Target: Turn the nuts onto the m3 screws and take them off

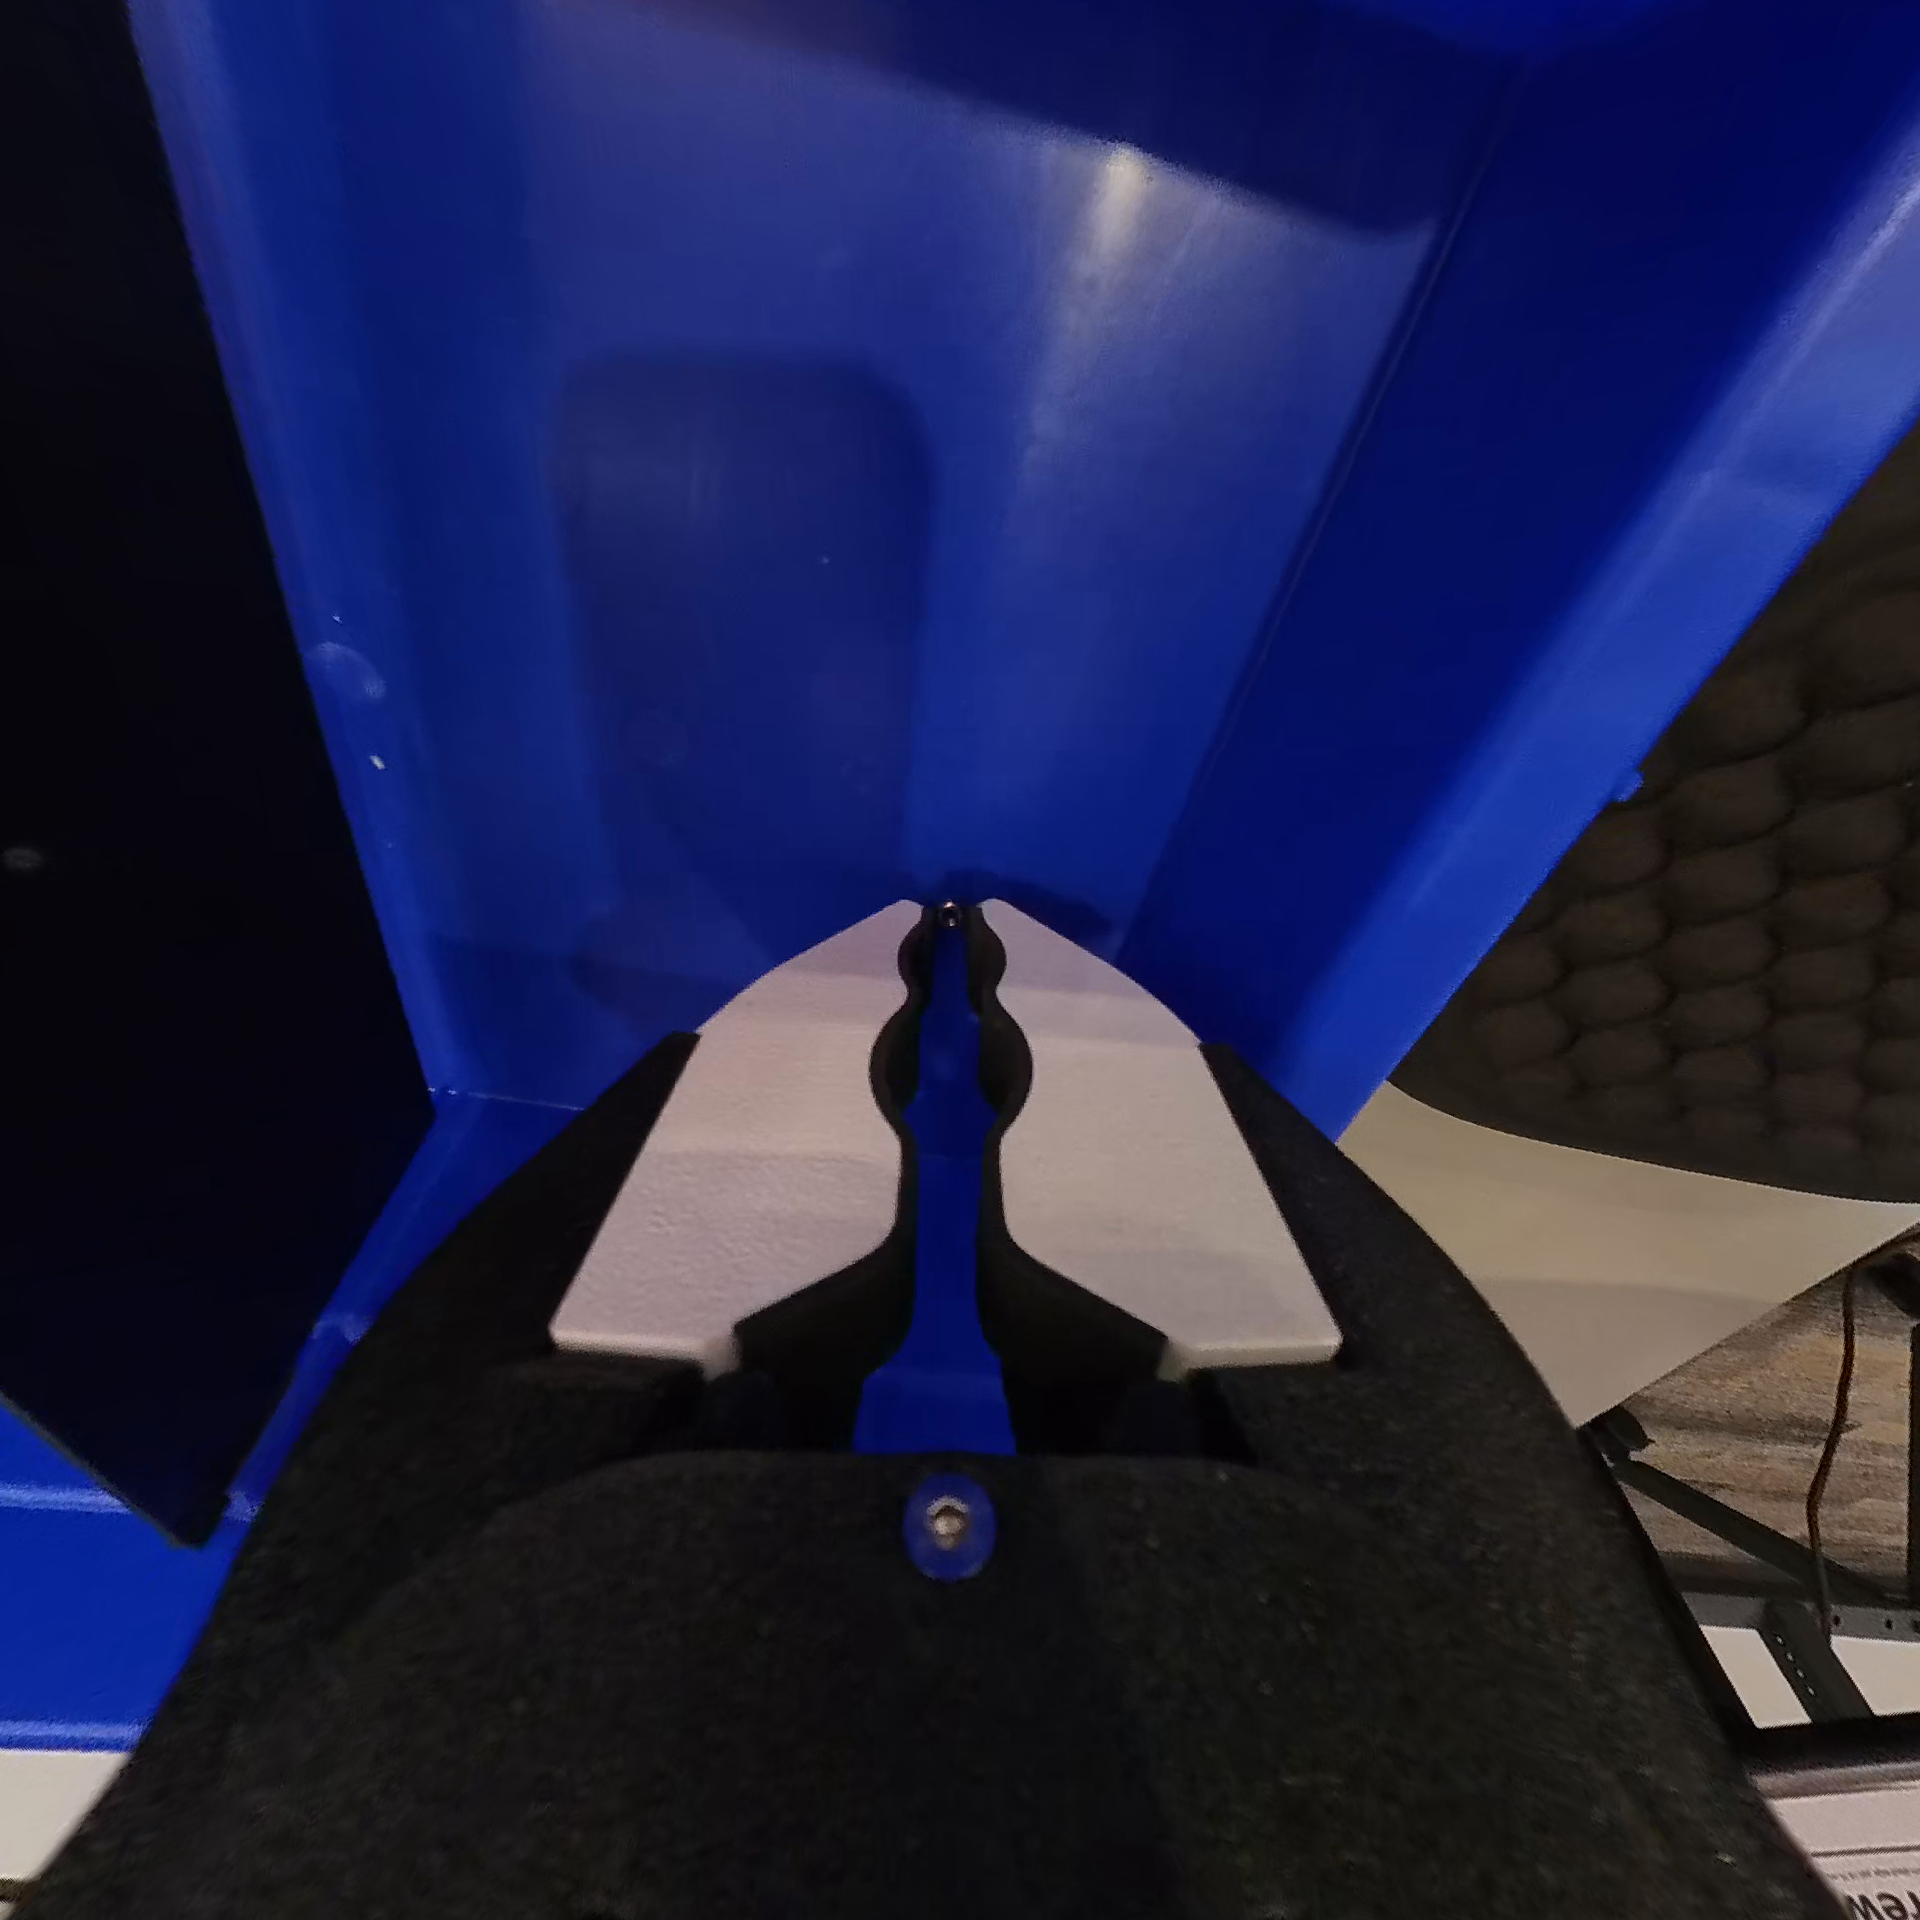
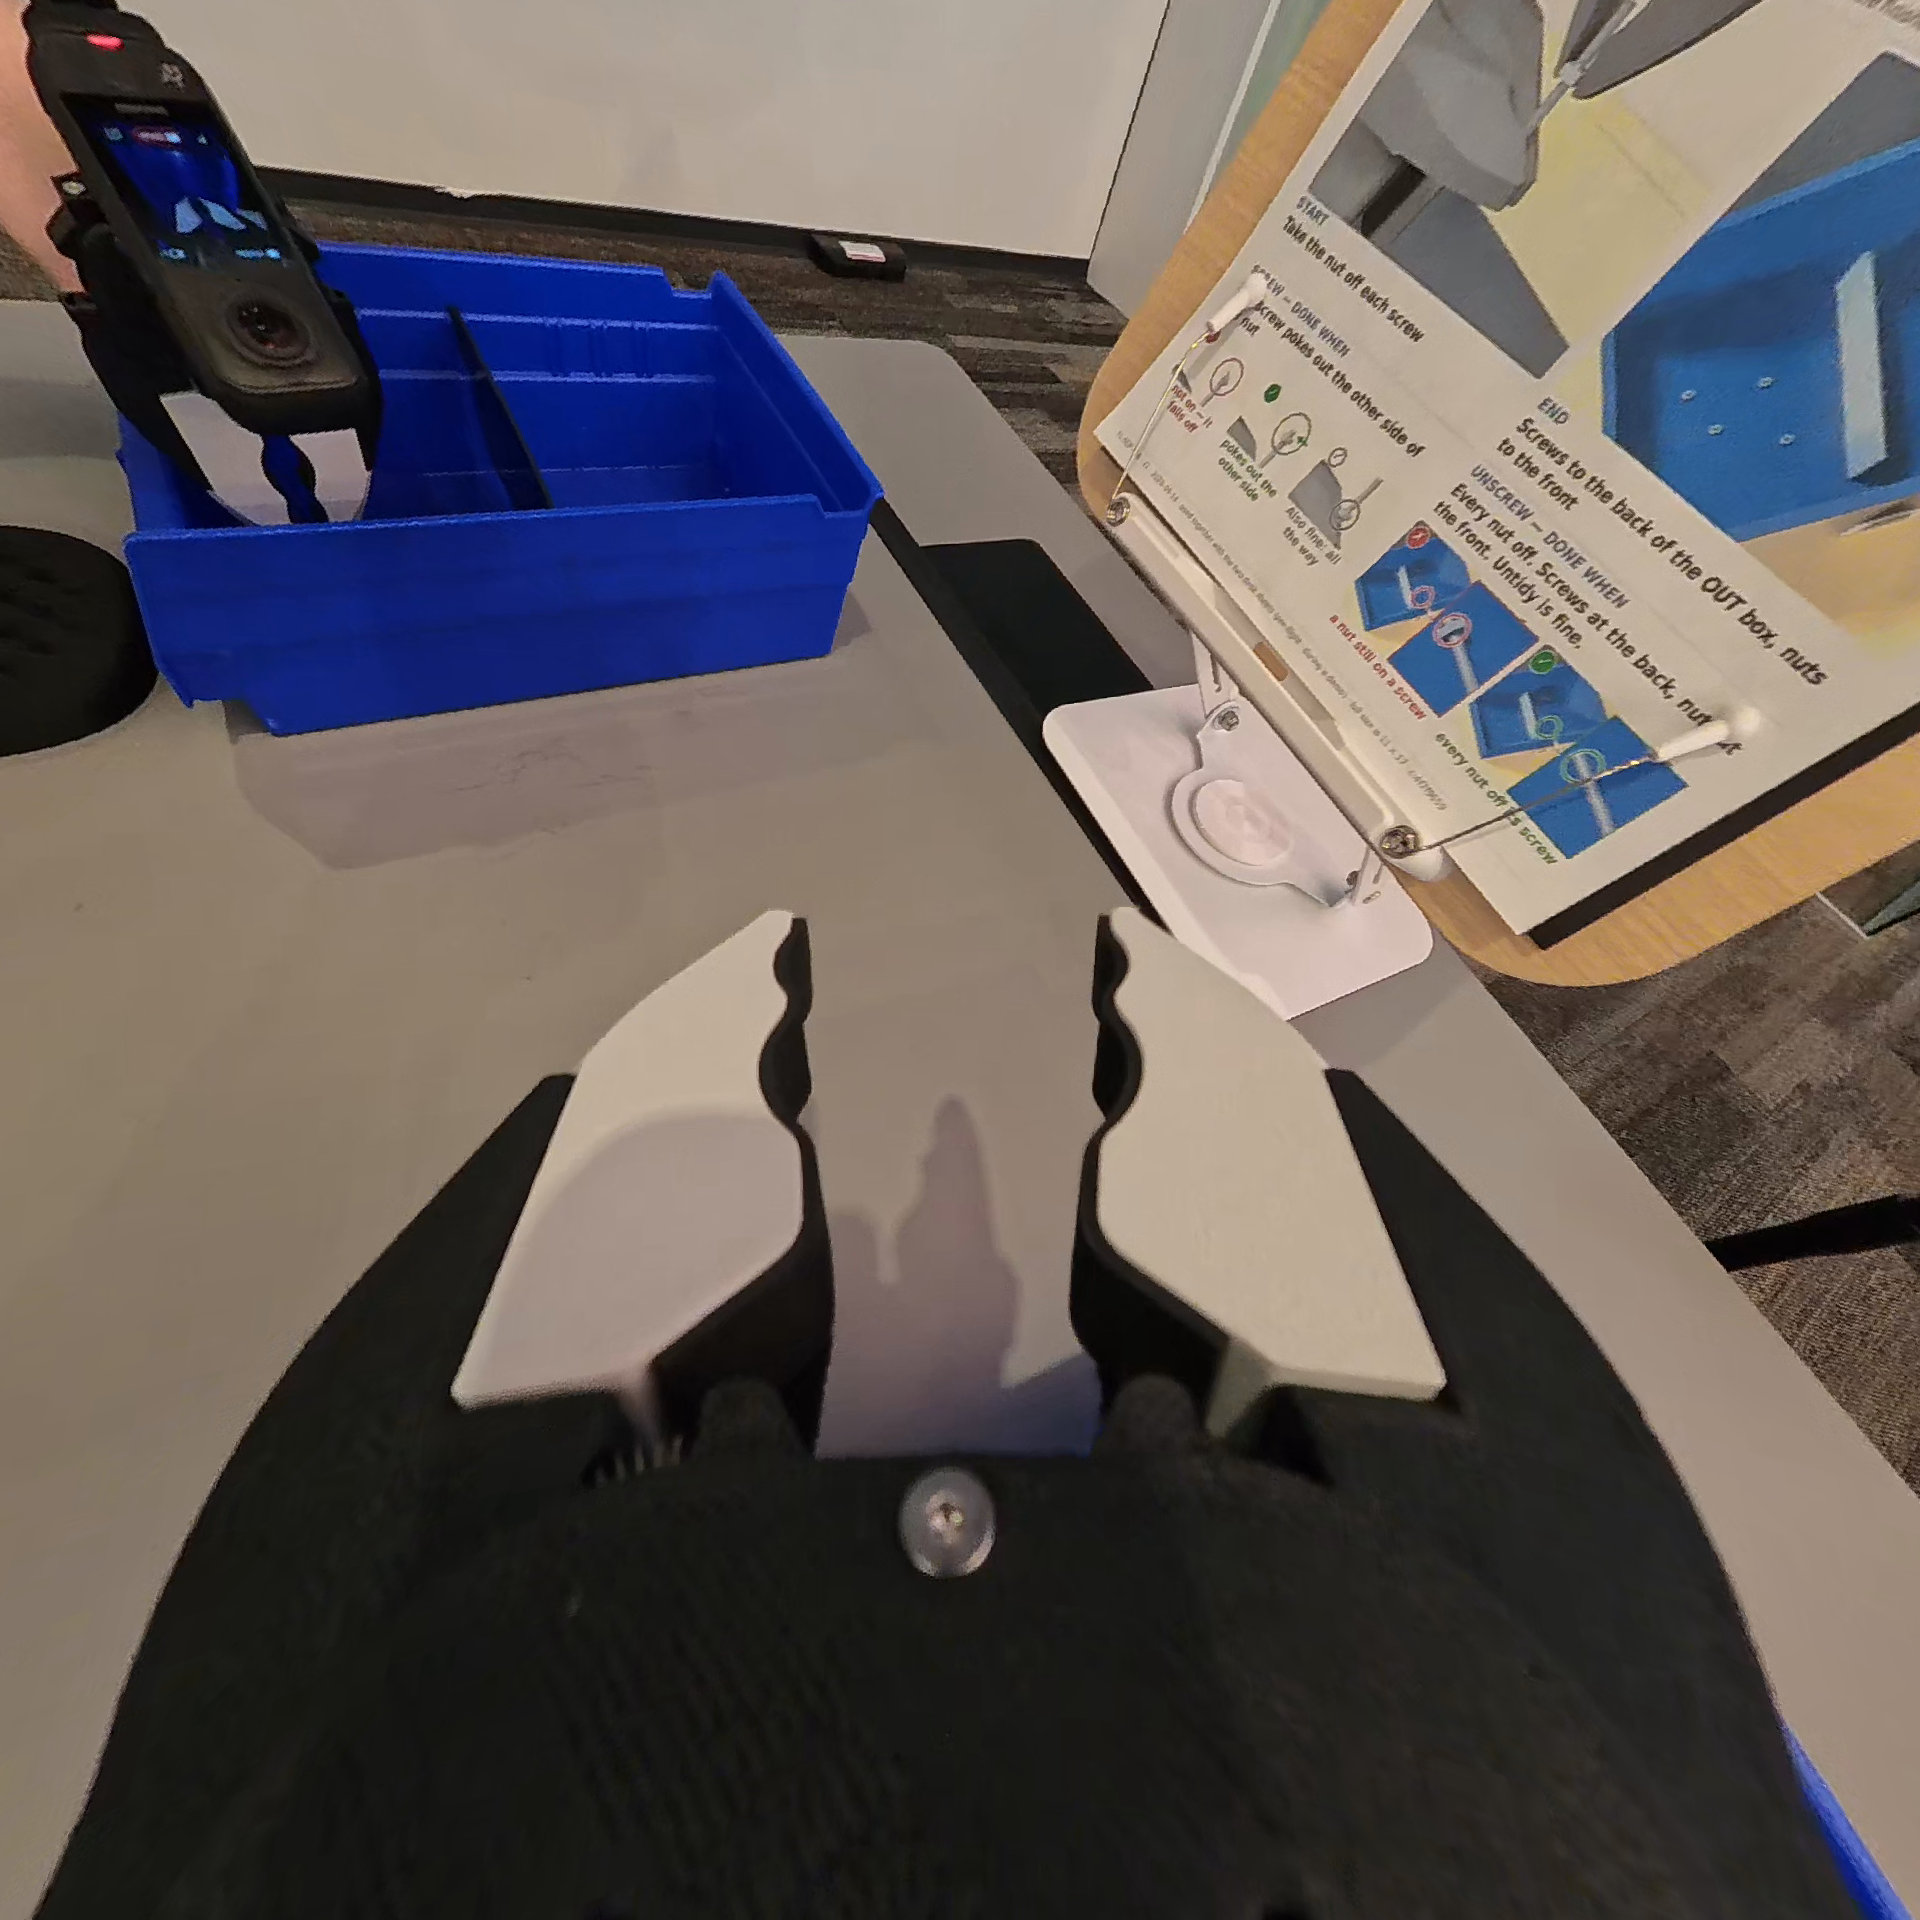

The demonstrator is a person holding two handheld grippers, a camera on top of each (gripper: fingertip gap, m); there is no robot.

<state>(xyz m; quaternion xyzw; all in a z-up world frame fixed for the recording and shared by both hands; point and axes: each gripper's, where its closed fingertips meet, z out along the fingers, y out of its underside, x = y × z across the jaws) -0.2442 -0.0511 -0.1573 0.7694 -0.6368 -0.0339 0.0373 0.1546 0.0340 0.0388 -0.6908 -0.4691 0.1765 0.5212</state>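
- You have one blue bin (image 2: 499, 582) on the grey table (image 2: 520, 935), split by one dark divider (image 2: 499, 416) into two compartments; one instruction sheet (image 2: 1538, 436) stands on a white stand (image 2: 1226, 831) to the right.
- No loose screws or nuts can be made out on the bin floor from either view.
- Your left gripper (image 1: 949, 914) is down inside the bin, its fingertips nearly pressed together, pinching one tiny dark metal part (image 1: 951, 916); whether screw or nut, you cannot tell.
- Your right gripper (image 2: 948, 940) hovers over bare table, well apart from the bin, fingers spread, holding nothing.
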